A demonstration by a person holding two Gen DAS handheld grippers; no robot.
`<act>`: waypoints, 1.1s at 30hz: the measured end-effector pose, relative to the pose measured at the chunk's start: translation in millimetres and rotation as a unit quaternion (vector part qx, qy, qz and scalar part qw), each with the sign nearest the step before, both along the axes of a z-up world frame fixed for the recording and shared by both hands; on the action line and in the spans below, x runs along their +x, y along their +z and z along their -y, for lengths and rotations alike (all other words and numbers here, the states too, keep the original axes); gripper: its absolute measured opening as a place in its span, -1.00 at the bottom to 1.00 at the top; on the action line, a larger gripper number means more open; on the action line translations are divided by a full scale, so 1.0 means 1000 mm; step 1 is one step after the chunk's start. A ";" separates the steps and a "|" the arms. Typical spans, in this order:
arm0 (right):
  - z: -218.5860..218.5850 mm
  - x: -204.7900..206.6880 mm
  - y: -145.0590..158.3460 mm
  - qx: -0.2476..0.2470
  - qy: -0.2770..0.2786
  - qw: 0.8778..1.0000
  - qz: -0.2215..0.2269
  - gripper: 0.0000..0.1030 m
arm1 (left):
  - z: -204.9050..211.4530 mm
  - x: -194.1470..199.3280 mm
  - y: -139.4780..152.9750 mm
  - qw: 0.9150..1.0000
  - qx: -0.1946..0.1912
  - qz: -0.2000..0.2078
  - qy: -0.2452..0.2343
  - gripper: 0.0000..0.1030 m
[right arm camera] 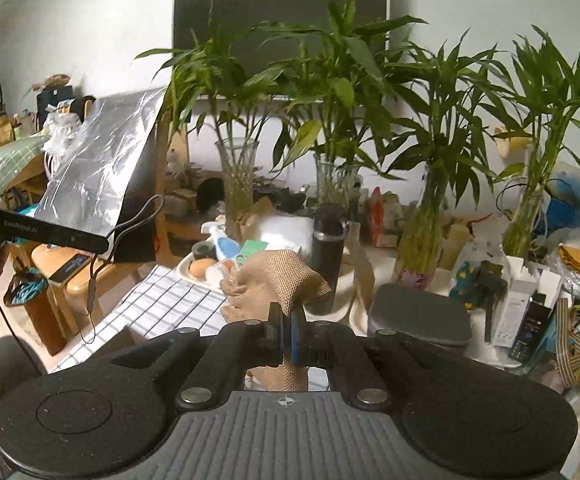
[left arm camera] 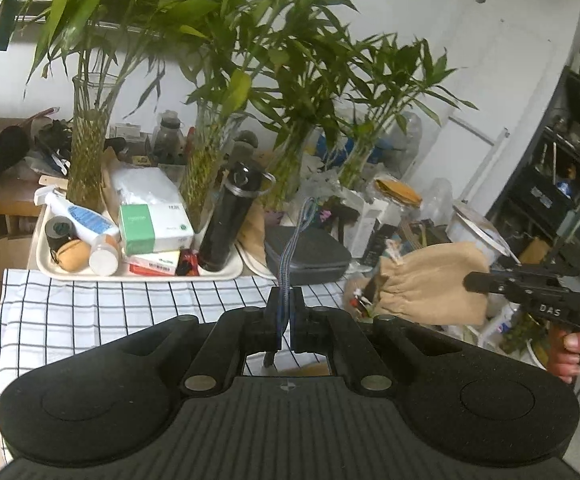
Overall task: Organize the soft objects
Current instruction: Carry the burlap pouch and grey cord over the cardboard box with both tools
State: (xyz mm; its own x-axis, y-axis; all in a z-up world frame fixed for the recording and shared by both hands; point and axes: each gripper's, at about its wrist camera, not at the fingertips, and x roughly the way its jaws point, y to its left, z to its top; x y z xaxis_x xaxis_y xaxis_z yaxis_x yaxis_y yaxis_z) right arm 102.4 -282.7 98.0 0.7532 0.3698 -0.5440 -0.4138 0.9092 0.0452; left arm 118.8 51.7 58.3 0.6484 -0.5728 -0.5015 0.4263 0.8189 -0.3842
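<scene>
while the left gripper (left arm camera: 285, 312) pinches one blue braided cord (left arm camera: 296, 236) rising upright, the right gripper (right arm camera: 287, 320) clamps one tan burlap pouch (right arm camera: 285, 276), standing upright above the checked worktop (left arm camera: 109, 312).

Cloth (left arm camera: 89, 312) on table: white w/ black grid lines. Cord (left arm camera: 290, 256) in left gripper (left arm camera: 284, 300): blue-grey braid. Bag (left arm camera: 434, 280) at 3 o'clock: tan, plain; in right wrist view its weave is coarse, burlap-like. Bottle (left arm camera: 229, 220): black. Box (left arm camera: 153, 228) at 10 o'clock: green and white. Case (left arm camera: 310, 256): dark grey. Tray (left arm camera: 65, 270): cream. Leaves (left arm camera: 290, 60) at 12: green.
</scene>
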 end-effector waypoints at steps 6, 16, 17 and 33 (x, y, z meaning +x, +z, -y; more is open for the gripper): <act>-0.004 -0.023 -0.011 -0.001 -0.002 1.000 -0.006 -0.89 | 0.006 -0.022 -0.007 1.000 0.004 -0.006 -0.012 -0.94; -0.006 -0.046 -0.019 0.008 -0.007 1.000 -0.009 -0.89 | 0.020 -0.035 -0.029 0.998 0.025 -0.028 -0.050 -0.93; -0.006 -0.048 -0.019 0.010 -0.008 1.000 -0.009 -0.89 | 0.023 -0.035 -0.032 0.997 0.031 -0.030 -0.057 -0.93; 0.001 -0.063 -0.034 0.012 -0.001 1.000 -0.022 -0.89 | 0.024 -0.057 -0.049 0.995 0.085 -0.022 -0.050 -0.05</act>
